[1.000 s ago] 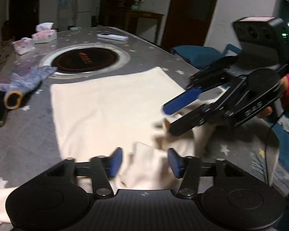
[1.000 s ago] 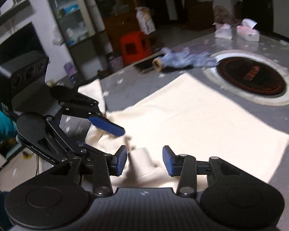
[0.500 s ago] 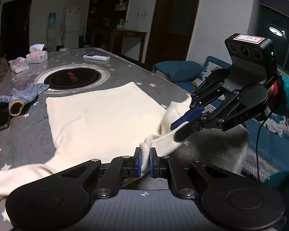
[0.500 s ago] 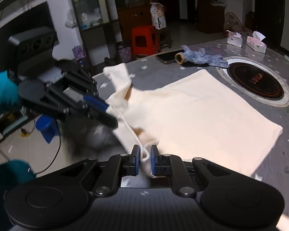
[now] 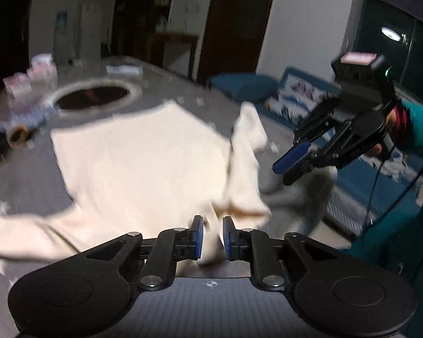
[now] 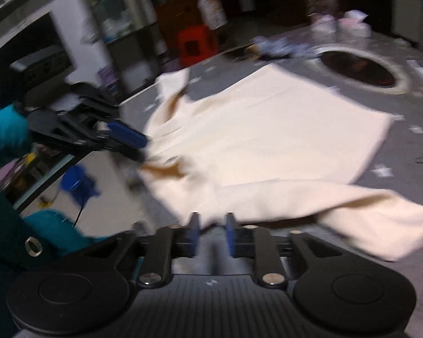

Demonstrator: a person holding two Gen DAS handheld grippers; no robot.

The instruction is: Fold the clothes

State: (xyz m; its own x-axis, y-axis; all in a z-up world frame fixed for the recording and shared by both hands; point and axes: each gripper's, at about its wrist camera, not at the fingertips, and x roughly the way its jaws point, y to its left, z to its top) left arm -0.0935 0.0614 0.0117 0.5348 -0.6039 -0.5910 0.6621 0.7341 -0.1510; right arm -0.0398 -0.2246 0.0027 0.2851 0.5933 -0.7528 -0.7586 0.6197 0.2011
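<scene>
**Cream shirt spread on the tabletop, both tools at its near edge**

The cream shirt (image 5: 143,152) lies mostly flat on the grey star-patterned tabletop (image 5: 22,180), one sleeve bunched up beside it. The left tool (image 5: 210,236) has cloth between its narrowly parted blue pads; motion blur hides whether it pinches. The right tool (image 6: 210,235) sits at the shirt's edge, pads slightly apart with no cloth between them. Beyond the shirt is a round dark burner (image 6: 358,71), and near that a glove (image 6: 273,48) and tissue boxes (image 6: 339,25).
</scene>
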